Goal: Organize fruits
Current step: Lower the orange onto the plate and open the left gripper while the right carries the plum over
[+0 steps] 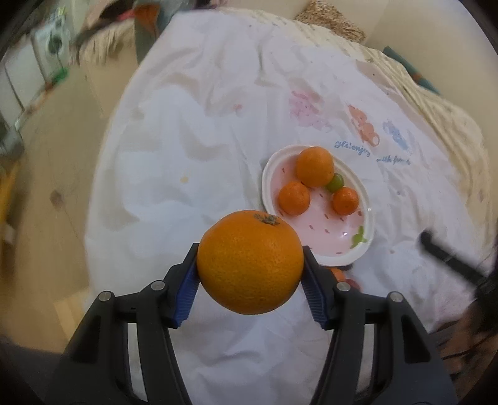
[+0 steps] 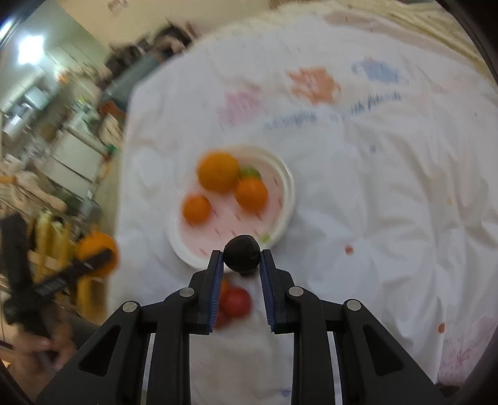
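Observation:
My left gripper (image 1: 250,264) is shut on a large orange (image 1: 250,263) and holds it above the white cloth, just near of the pink plate (image 1: 330,232). The plate holds one big orange (image 1: 314,166), two small oranges (image 1: 293,198) and a green fruit (image 1: 335,183). My right gripper (image 2: 242,258) is shut on a small dark round fruit (image 2: 242,253) over the plate's near rim (image 2: 186,252). Red fruits (image 2: 236,301) lie on the cloth below it. The left gripper with its orange (image 2: 96,254) shows at the left of the right wrist view.
A white cloth (image 1: 193,149) with cartoon prints covers the table. Its left edge drops to a wooden floor (image 1: 46,187). A woven item (image 1: 333,18) sits at the far edge. Room clutter and shelves (image 2: 62,146) lie to the left.

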`<state>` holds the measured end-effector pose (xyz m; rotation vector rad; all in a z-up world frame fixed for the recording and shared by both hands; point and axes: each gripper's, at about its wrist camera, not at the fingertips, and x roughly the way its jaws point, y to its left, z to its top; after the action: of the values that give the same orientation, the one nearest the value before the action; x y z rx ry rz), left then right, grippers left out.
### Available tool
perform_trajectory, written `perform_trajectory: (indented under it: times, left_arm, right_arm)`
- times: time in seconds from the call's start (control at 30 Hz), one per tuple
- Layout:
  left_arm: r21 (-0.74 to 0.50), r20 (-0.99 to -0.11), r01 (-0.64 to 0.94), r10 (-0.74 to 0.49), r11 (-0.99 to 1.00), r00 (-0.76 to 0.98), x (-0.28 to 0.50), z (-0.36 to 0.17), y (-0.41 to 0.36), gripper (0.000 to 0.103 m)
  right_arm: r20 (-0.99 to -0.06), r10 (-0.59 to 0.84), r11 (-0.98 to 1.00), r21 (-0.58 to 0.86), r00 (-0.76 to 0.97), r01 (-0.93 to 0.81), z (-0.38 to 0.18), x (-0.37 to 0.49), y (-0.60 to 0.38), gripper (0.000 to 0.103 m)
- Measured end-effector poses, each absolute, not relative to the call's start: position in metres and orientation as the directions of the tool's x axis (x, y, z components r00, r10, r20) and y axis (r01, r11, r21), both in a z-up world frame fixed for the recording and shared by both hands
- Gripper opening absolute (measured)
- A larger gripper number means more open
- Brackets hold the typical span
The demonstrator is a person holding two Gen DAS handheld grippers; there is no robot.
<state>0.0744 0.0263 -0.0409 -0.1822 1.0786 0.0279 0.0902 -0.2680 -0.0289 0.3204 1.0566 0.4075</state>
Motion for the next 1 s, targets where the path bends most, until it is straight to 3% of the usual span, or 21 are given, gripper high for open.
perform_trajectory:
  times: [0.07,0.47,0.6,0.73,1.0]
  left_arm:
    - [-0.08,-0.868,-0.073,-0.034,0.994,0.496,0.072,-0.038,0.015,0.056]
    - [-0.094,-0.881,0.002,-0.084,0.996,0.466,0.11,-0.034,-0.008,0.056]
    - [-0.175,-0.865,0.041,-0.174,0.984,0.471,0.141,-0.037,-0.002,0.056]
    - [-0.178,-0.884,-0.02,-0.151,0.984,0.442,0.174,-0.052,0.012,0.056]
    - [-0.205,-0.881,0.014,-0.191,0.979,0.433,0.199,-0.08,0.005,0.056]
  right_arm:
    - [-0.744,0.484,0.872,0.453,0.461,-0.184,-0.019,0.092,-0.269,0.025]
    - [-0.711,0.525,0.846,0.493,0.467,-0.202,-0.01,0.13,-0.272,0.025]
    - [-0.735,0.485,0.871,0.456,0.473,-0.185,-0.013,0.151,-0.275,0.025]
    - [-0.758,0.462,0.884,0.431,0.461,-0.178,-0.02,0.169,-0.278,0.025]
    - [-0.802,0.445,0.894,0.423,0.399,-0.149,-0.052,0.203,-0.273,0.025]
